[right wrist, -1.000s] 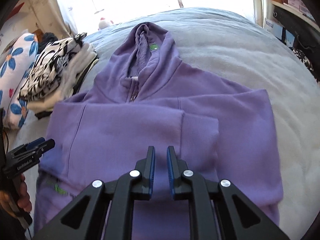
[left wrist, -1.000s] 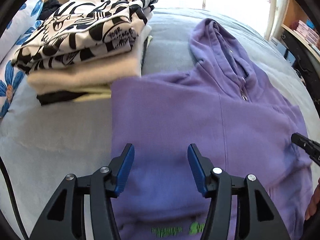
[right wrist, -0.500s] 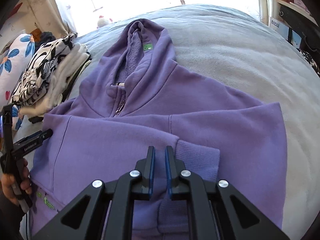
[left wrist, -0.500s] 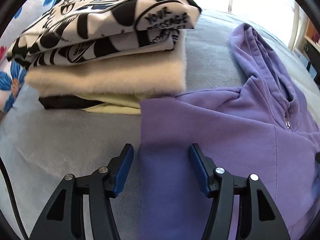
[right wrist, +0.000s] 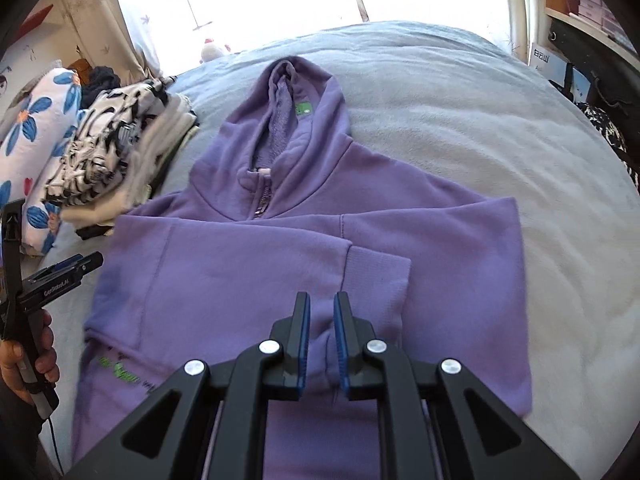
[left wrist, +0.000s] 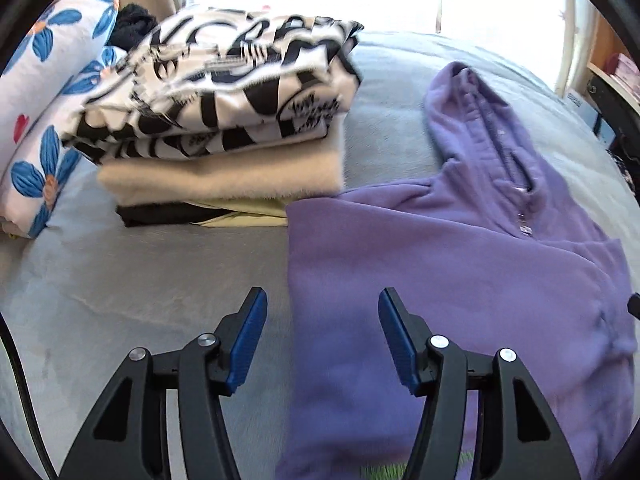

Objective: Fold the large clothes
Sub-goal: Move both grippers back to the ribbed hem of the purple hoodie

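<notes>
A purple zip hoodie (right wrist: 248,280) lies face up on the grey bed, hood pointing away, with one sleeve folded across its chest and the ribbed cuff (right wrist: 380,268) just ahead of my right gripper (right wrist: 322,308). Its jaws are nearly shut and opening slightly. Only a narrow slit shows between the pads, and I see no fabric gripped there. My left gripper (left wrist: 322,320) hovers open and empty above the hoodie's (left wrist: 460,280) left edge. In the right wrist view the left gripper (right wrist: 76,266) sits at the hoodie's left side, held by a hand (right wrist: 24,356).
A stack of folded clothes (left wrist: 224,120), black-and-white print on top, stands on the bed left of the hoodie. Flowered pillows (left wrist: 44,100) lie beyond it. Shelves (right wrist: 588,4) stand at the far right. Grey bedcover (right wrist: 500,128) stretches to the right of the hoodie.
My left gripper slid from over the hoodie's body to its left edge, went toward the stack, then drew back. The right gripper dipped toward the cuff and rose again.
</notes>
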Available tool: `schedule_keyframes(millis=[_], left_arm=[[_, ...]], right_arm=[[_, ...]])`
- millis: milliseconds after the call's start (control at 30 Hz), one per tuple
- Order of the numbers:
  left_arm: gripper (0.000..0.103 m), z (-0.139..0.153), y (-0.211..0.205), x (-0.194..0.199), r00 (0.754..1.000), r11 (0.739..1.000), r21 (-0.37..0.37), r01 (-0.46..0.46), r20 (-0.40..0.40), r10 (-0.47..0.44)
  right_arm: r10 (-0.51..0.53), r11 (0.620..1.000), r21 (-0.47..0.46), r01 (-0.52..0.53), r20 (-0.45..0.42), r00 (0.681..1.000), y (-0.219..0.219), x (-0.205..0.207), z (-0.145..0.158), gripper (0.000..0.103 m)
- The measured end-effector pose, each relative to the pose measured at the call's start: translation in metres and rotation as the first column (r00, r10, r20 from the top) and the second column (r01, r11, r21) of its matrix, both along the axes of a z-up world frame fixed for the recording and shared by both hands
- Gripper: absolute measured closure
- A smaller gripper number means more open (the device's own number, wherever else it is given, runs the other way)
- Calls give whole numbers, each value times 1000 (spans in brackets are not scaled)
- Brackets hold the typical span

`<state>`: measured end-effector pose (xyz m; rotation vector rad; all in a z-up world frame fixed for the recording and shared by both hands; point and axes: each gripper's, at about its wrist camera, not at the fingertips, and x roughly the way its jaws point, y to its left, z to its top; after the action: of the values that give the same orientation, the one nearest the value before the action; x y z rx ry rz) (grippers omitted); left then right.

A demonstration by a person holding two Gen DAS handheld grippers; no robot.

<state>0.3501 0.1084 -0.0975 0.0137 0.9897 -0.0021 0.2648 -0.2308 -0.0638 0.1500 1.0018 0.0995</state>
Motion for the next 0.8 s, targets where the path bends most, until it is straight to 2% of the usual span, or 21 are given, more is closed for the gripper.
schedule_keyframes(millis=[267,367,433,467,800], left_arm=[[46,54,-14,-70,999,999,-18,37,30,-37],[46,72,-12,-100,997,999,-20,48,53,-47],[46,82,-13,-118,997,999,-12,51,66,-50],[46,88,-13,-128,996,998,-12,56,73,-55],[44,111,-5,-211,995,998,-34,53,88,-50]], right_arm=[[5,1000,4,-5,44,999,4,-58,45,90],[11,1000,15,-12,65,998,6,-83,60,83],[12,1000,14,-13,85,996,7,-102,71,74],[14,1000,12,-15,95,995,7,-109,75,72],[35,999,23,-38,138,990,15,-183,98,69]])
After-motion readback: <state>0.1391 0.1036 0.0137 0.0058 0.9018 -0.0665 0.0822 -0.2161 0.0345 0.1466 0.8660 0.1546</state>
